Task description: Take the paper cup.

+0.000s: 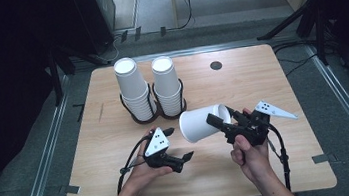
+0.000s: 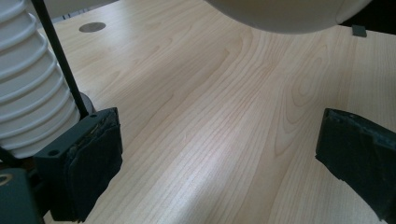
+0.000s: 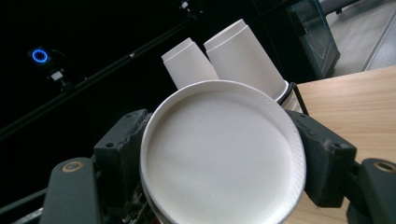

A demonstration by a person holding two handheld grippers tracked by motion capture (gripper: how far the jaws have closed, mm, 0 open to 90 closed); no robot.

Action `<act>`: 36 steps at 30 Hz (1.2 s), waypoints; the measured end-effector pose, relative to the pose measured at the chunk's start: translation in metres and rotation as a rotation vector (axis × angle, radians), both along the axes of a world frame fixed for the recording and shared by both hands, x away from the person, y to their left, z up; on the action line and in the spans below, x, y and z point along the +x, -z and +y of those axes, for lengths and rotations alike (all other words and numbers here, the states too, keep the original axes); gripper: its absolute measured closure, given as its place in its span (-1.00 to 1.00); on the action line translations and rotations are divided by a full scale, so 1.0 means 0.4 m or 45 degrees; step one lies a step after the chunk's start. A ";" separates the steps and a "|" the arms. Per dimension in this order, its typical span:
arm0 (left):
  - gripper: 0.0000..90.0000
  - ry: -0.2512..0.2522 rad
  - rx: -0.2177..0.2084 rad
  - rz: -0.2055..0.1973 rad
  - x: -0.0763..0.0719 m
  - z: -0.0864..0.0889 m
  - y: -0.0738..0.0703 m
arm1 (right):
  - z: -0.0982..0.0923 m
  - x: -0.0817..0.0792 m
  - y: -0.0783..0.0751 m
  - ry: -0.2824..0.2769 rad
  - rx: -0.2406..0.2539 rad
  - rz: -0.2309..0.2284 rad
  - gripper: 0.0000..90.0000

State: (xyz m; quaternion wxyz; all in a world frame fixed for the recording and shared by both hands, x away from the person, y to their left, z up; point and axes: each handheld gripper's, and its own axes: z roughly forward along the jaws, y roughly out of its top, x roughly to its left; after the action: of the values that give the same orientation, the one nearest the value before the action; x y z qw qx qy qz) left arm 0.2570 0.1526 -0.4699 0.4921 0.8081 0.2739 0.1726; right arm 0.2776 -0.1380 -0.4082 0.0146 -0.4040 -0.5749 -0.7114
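The paper cup lies on its side in the air above the middle of the surface in the high view, gripped near its base by the right tongs, its bottom pointing toward the person's left. The right hand holds those tongs from below. The left tongs sit low over the surface in the left hand, apart from the cup, pointing toward the right hand. Behind them two stacks of cups stand upside down in a black wire holder near the far edge, and a small round grommet sits in the surface farther right.

The left gripper view looks along the left tongs, whose jaws stand wide apart with only bare wood grain between them. The ribbed side of a cup stack and a thin black rod of the wire holder appear at the left, which the high view shows only from above. The rounded side of the held cup hangs at the top edge, clear of the surface.

The right gripper view looks straight at the cup's round bottom, a face the high view cannot give. The right tongs are closed on the cup, one dark pad pressed against each side. Beyond it the two stacks rise against a dark background, with a corner of the surface at right.
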 end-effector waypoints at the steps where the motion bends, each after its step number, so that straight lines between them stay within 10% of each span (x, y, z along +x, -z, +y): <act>1: -0.98 -0.001 0.000 -0.002 0.000 -0.001 0.000 | -0.001 0.000 0.001 0.004 0.014 0.012 -0.41; 36: -0.98 -0.005 -0.168 -0.098 -0.018 -0.008 -0.043 | 0.028 0.006 0.041 -0.113 0.157 0.158 -0.41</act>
State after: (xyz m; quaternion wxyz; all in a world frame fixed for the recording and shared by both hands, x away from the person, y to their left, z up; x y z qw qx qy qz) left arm 0.2498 0.1496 -0.4527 0.5541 0.7662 0.2670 0.1860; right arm 0.2799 -0.1269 -0.4246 0.1065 -0.4199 -0.5454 -0.7176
